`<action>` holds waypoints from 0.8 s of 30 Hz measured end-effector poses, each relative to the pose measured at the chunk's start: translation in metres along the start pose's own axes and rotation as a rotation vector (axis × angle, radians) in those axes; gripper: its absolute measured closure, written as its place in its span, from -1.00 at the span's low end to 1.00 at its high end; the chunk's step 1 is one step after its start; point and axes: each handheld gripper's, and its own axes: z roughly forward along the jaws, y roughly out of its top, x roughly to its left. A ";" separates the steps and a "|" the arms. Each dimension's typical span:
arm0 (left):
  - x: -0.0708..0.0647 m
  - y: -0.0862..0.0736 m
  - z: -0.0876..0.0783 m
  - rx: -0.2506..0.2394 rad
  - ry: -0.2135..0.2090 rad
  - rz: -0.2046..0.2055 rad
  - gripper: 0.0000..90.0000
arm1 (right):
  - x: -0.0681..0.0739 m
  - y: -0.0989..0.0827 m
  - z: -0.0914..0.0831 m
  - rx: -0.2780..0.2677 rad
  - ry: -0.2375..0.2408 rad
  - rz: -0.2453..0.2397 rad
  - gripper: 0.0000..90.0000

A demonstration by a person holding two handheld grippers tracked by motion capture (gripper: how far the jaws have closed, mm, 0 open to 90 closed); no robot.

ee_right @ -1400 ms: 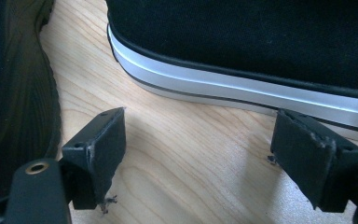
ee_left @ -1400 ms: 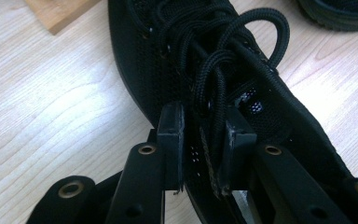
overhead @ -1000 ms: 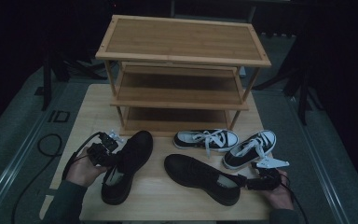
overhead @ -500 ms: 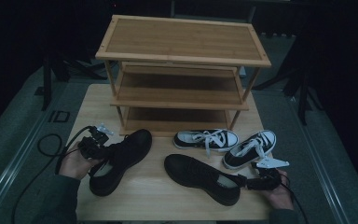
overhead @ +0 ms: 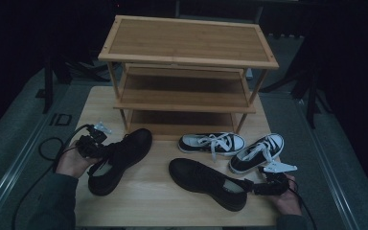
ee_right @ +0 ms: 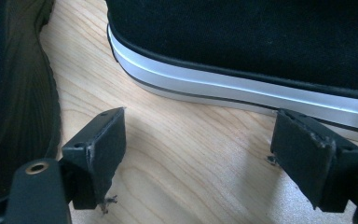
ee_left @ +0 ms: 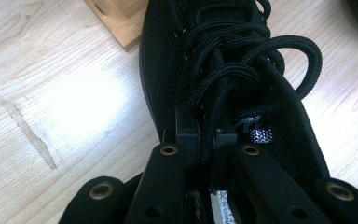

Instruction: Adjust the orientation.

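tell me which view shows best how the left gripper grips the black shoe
The left gripper view: its fingers close on the black shoe at the tongue and laces. The high view shows the left gripper at that shoe's opening, far off. The right gripper view shows other shoes.

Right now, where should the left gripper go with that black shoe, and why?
Probably lift it toward the rack. The left gripper is shut on the black shoe's tongue and laces, and the toe already points at the bare bottom shelf.
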 end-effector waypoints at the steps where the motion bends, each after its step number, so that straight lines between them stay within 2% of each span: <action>1: 0.001 -0.001 0.000 -0.002 -0.010 -0.006 0.90 | 0.000 0.000 0.000 0.000 0.000 0.000 -0.60; 4: 0.003 -0.003 -0.004 -0.026 -0.033 -0.032 0.64 | 0.000 0.000 0.000 0.000 0.000 0.000 -0.60; 9: 0.004 -0.005 -0.014 -0.044 -0.037 -0.038 0.48 | 0.000 0.000 0.000 0.001 0.000 0.000 -0.60; 13: 0.004 -0.006 -0.025 -0.079 -0.040 -0.049 0.43 | 0.000 0.000 0.000 0.000 -0.001 0.000 -0.60; 17: 0.005 -0.006 -0.031 -0.088 -0.031 -0.052 0.39 | 0.000 0.000 0.000 0.001 -0.001 -0.001 -0.60; 24: 0.007 -0.007 -0.032 -0.100 -0.036 -0.059 0.39 | 0.000 0.000 0.000 0.001 -0.001 -0.001 -0.60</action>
